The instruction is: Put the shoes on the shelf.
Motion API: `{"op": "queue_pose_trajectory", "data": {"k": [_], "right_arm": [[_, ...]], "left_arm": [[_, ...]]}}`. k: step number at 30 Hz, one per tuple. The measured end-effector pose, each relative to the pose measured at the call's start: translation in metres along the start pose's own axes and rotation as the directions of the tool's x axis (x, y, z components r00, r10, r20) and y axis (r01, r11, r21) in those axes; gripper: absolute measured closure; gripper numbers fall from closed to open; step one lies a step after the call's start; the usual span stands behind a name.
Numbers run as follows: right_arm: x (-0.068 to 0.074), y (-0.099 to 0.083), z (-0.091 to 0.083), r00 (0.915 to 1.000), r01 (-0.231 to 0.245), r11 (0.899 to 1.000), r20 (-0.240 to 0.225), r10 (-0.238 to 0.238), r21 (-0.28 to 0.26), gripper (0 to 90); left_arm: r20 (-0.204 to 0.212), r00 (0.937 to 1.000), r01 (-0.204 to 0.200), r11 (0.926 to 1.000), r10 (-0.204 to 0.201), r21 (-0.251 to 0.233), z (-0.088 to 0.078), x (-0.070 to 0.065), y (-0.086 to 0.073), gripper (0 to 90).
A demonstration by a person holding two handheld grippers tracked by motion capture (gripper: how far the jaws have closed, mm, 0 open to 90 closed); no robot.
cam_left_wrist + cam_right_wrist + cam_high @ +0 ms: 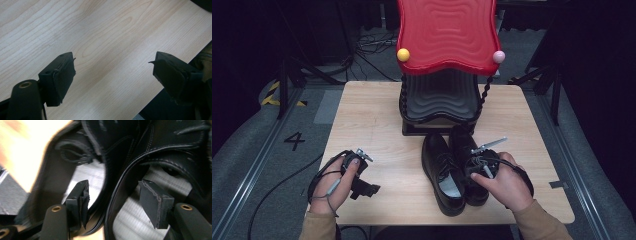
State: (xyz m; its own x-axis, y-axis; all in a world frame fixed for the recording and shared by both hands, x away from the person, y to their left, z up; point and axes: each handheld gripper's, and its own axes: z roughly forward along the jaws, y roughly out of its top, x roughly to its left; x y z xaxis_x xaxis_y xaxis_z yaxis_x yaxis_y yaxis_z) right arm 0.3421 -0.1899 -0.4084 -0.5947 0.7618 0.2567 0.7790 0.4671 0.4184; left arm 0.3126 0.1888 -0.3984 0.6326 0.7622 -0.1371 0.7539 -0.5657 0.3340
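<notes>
**Right tongs straddle both shoe collars**

Right tongs (112, 202) gape wide, one jaw inside each black shoe, left shoe (442, 172) and right shoe (468, 165) touching mid-counter (377, 125). Best: squeeze both inner walls together, seat deep. Left tongs (112, 72) open, empty, over bare wood.

A light wooden table (377, 120) with rounded corners stands in a dark room. At twelve o'clock on it rises a stand with a wavy red top (447, 32), a yellow ball (403, 54) and a pink ball (498, 56) at its front corners, and a black ribbed base (439, 100) beneath. Grey floor (242, 150) surrounds the table, marked with a "4" (294, 140) at nine o'clock. Black cables (372, 45) lie on the floor at eleven o'clock. Yellow-black tape (274, 92) shows at ten o'clock.
</notes>
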Motion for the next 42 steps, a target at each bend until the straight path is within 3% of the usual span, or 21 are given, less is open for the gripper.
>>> {"op": "queue_pose_trajectory", "data": {"k": [3, 8, 10, 15, 19, 20, 22, 25, 28, 32, 34, 42], "right_arm": [[-0.003, 0.004, 0.015, 0.9999, -0.009, 1.0, 0.008, 0.008, 0.03, 40.6], [-0.003, 0.008, 0.03, 0.9997, -0.021, 0.997, 0.013, 0.02, 0.08, 47.3], [0.001, 0.009, 0.034, 0.9981, 0.0, 0.994, 0.061, -0.007, 0.112, 49.1], [0.007, 0.006, 0.035, 0.9942, 0.037, 0.993, 0.096, -0.048, 0.115, 49.7], [0.009, 0.007, 0.035, 0.9854, 0.119, 0.98, 0.102, -0.136, 0.16, 53.1], [0.009, 0.008, 0.035, 0.9857, 0.113, 0.979, 0.106, -0.131, 0.167, 54.3], [0.008, 0.012, 0.035, 0.9912, 0.056, 0.983, 0.109, -0.076, 0.177, 57.7], [0.008, 0.012, 0.034, 0.9916, 0.032, 0.985, 0.118, -0.052, 0.169, 60.7], [0.009, 0.011, 0.03, 0.9921, -0.025, 0.987, 0.126, 0.005, 0.156, 70.5], [0.009, 0.012, 0.028, 0.9897, -0.069, 0.985, 0.135, 0.048, 0.156, 75.9], [0.008, 0.013, 0.025, 0.9853, -0.096, 0.979, 0.156, 0.068, 0.178, 79.5], [0.001, 0.014, 0.011, 0.9888, -0.118, 0.968, 0.116, 0.094, 0.22, 82.2]], "left_arm": [[0.003, 1.0, 0.004, 1.0, -0.004, 0.002, 0.0, 0.0, 0.0, 18.4], [0.003, 1.0, 0.005, 1.0, -0.005, 0.003, 0.001, 0.001, -0.001, 18.4], [0.006, 1.0, 0.003, 1.0, -0.003, 0.001, 0.001, 0.001, -0.001, 18.5], [0.005, 1.0, -0.002, 1.0, 0.002, 0.0, 0.0, 0.0, -0.001, 18.4], [0.009, 0.9999, -0.005, 1.0, 0.005, 0.002, 0.0, 0.0, -0.001, 18.5], [0.008, 1.0, -0.003, 1.0, 0.003, 0.002, 0.0, -0.001, -0.001, 18.4], [0.002, 1.0, -0.005, 1.0, 0.005, -0.001, -0.001, 0.0, -0.001, 18.4], [0.004, 1.0, -0.001, 1.0, 0.001, -0.001, -0.001, 0.0, -0.002, 18.4], [0.004, 1.0, -0.003, 1.0, 0.003, 0.002, 0.0, 0.0, -0.001, 18.4], [0.003, 1.0, -0.002, 1.0, 0.002, -0.002, -0.001, 0.0, -0.001, 18.5], [0.005, 1.0, 0.004, 1.0, -0.004, -0.003, -0.001, 0.001, -0.002, 18.5], [0.004, 0.9999, 0.009, 0.9999, -0.009, -0.006, -0.002, 0.002, -0.003, 18.4]]}}
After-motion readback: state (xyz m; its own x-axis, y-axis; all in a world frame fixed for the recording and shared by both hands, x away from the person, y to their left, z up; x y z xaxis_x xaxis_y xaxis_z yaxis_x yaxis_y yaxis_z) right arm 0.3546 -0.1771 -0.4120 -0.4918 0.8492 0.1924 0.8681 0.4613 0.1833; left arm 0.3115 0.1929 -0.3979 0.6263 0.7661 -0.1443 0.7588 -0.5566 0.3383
